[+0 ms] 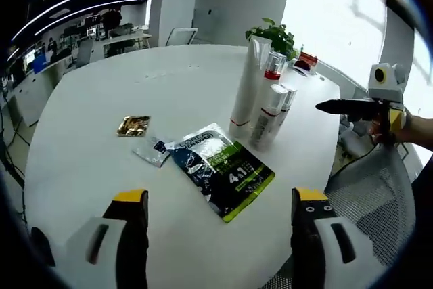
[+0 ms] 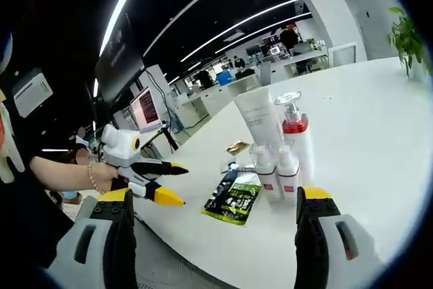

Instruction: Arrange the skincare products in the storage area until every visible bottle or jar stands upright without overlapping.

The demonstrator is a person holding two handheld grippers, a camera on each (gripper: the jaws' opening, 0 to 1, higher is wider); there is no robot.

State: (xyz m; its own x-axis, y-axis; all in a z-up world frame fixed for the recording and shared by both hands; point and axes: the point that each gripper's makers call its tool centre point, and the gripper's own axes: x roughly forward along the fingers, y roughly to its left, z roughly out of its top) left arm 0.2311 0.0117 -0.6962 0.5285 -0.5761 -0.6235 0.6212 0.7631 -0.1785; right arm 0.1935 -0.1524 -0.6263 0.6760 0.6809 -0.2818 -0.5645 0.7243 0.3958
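Your skincare cluster stands near the far edge of the round white table — a tall white tube, a red-collared pump bottle and two small capped bottles, all with long axes upright, touching or just beside one another. A dark green-and-black sachet lies flat, its long axis running diagonally toward your left gripper, whose jaws are spread and hold nothing. A gold packet lies apart. Your right gripper likewise gapes, clutching nothing. Behind — an open office with desks, a potted plant.
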